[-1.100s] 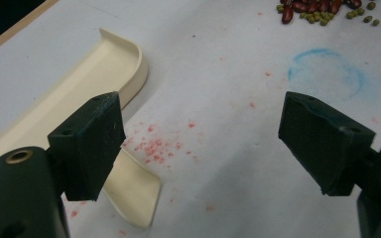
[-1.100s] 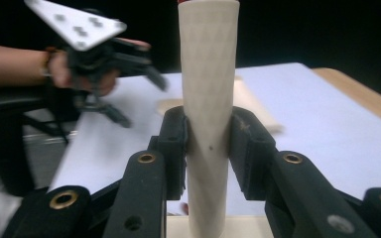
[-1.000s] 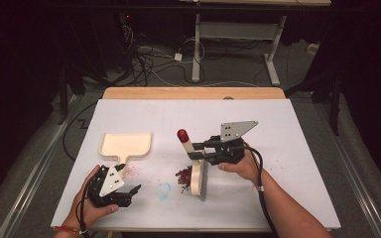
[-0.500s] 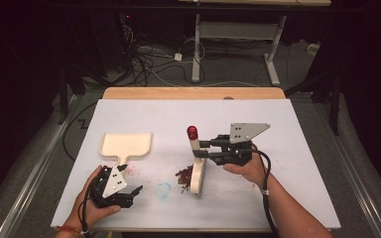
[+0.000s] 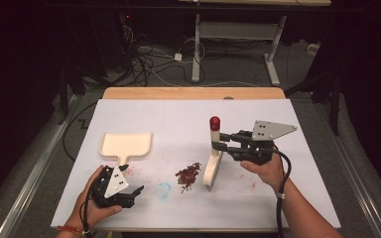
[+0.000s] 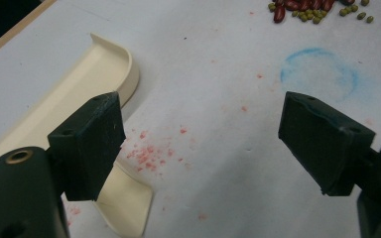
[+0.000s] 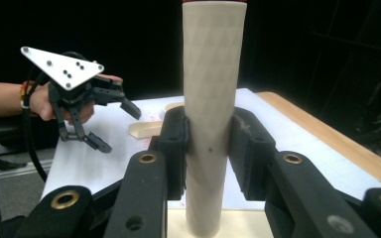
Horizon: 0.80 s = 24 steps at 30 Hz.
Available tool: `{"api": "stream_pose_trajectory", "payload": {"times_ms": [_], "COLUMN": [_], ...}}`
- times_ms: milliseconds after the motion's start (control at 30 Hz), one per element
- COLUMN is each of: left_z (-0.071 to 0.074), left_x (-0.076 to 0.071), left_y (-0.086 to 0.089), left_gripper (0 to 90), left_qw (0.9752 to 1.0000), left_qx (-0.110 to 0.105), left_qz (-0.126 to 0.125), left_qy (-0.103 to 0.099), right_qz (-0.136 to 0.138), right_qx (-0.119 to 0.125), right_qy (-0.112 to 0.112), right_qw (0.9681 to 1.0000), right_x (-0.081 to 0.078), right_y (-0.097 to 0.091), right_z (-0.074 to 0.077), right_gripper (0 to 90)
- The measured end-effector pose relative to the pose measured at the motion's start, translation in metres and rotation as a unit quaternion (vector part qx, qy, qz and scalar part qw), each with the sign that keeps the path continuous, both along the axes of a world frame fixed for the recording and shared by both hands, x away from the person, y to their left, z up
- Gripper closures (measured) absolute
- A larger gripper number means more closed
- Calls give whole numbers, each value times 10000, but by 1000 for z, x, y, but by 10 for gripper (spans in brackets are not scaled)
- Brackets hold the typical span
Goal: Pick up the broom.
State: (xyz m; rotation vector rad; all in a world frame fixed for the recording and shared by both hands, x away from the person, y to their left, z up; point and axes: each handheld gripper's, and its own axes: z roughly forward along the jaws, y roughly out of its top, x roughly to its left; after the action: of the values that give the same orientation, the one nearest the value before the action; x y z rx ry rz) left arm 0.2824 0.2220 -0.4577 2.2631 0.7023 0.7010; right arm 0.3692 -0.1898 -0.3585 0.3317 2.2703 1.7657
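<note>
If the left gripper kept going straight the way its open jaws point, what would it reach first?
Probably the blue ring stain on the white table, then the pile of red and green beans beyond it. The left gripper stands open with nothing between its jaws; the cream dustpan lies off to one side. Depth is uncertain.

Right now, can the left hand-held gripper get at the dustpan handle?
Probably yes. The left hand-held gripper is open, and the dustpan handle lies just beside it on the table with nothing between them.

Bright evenly lit tabletop, dark surroundings, soft shadows, slightly soft focus
</note>
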Motion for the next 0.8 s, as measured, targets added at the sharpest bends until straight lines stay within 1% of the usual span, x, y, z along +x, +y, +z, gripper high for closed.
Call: {"api": "stream_pose_trajectory", "payload": {"times_ms": [133,233,300,367,400,433,500,533,600,700,733,800], "left_z": [0,1,1,1,1,1,2,2,1,1,1,2], "left_x": [0,0,-1,0,0,0,-1,-1,-1,-1,-1,-1], "left_y": [0,-1,0,1,1,1,2,2,3,3,3,4], "left_gripper": [175,175,175,175,175,175,175,175,175,175,175,175], "left_qw": [10000,10000,10000,10000,10000,10000,10000,10000,10000,10000,10000,10000], "left_qx": [6,-1,-11,-21,-24,-26,-33,-55,-51,-16,-18,-22], "left_qz": [2,13,10,26,28,28,15,10,4,-21,-21,-20], "left_qy": [5,-9,-26,-34,-34,-39,-50,-57,-51,-50,-47,-60], "right_qz": [-199,-357,-459,-511,-602,-621,-784,-793,-899,-1103,-1153,-1253], "right_qx": [-29,-118,-94,-128,-158,-196,-217,-237,-260,-219,-201,-194], "right_qy": [-10,-15,58,141,187,197,315,356,531,735,763,720], "right_qw": [9998,9993,9989,9985,9979,9977,9962,9959,9942,9909,9902,9893], "right_x": [-5,-14,-21,-28,-33,-36,-42,-45,-49,-54,-56,-59], "right_y": [-9,-11,-10,-6,-2,1,10,15,24,38,42,50], "right_z": [3,4,3,1,-1,-2,-4,-6,-10,-17,-18,-21], "right_gripper": [700,700,700,700,700,700,700,700,700,700,700,700]}}
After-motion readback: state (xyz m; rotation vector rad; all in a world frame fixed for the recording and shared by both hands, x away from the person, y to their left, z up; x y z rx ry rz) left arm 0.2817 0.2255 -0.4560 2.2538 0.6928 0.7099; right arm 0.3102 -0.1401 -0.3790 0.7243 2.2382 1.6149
